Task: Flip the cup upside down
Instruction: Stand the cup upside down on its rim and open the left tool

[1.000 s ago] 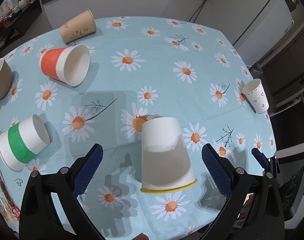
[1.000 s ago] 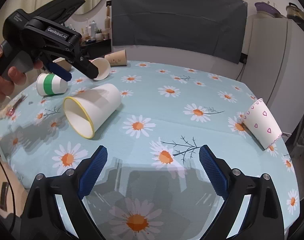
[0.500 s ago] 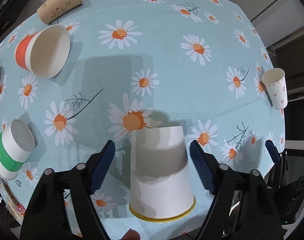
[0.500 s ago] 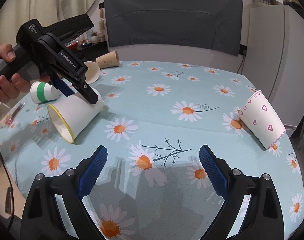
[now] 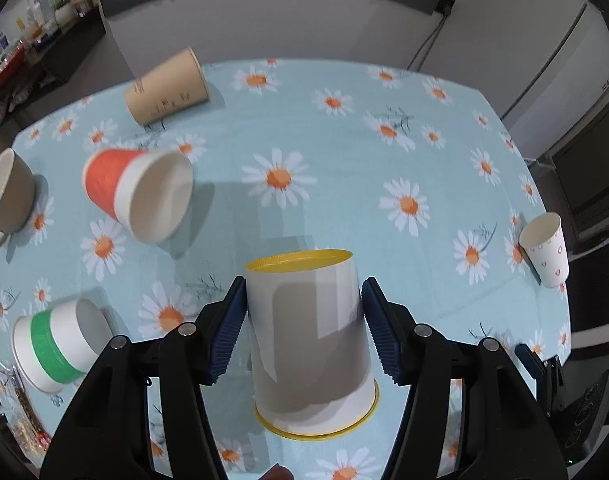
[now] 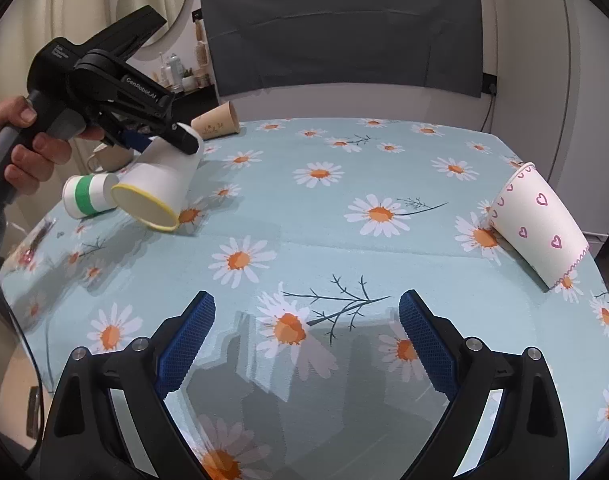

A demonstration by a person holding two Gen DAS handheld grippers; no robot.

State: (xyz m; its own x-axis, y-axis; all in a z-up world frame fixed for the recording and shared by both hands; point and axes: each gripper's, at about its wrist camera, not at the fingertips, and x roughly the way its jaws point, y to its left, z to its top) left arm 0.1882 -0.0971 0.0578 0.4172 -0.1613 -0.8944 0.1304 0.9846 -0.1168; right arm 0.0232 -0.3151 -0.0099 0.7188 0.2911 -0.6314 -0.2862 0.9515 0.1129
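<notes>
From my left wrist cam, the left gripper (image 5: 304, 328) has its blue pads pressed on both sides of the white paper cup with the yellow rim (image 5: 310, 344), so it's clamped on the cup, gripping around the middle of the wall. In this view one yellow edge points away from me and the other sits low near the camera, and I honestly can't tell from here which end is the mouth. Around it on the daisy-print tablecloth (image 5: 344, 152) lie the orange-and-white paper cup (image 5: 138, 194), the green-banded white cup (image 5: 58, 346), the tan kraft paper cup (image 5: 166, 88) and the brown mug (image 5: 8, 194), all well apart from mine. Over on the right wrist cam it's clearer: the cup (image 6: 160, 184) is off the cloth or barely brushing it at the lower rim, tilted, with its open yellow-rimmed mouth facing down and toward me. So I'd say the grab and lift are done and the turn is maybe halfway; what's left is rolling it the rest of the way so the mouth faces straight down, setting it on the cloth, and letting go. My right gripper (image 6: 306, 340) hangs with fingers wide apart, holding nothing, and the white cup with pink hearts (image 6: 538, 224) lies on its side off to the right.
</notes>
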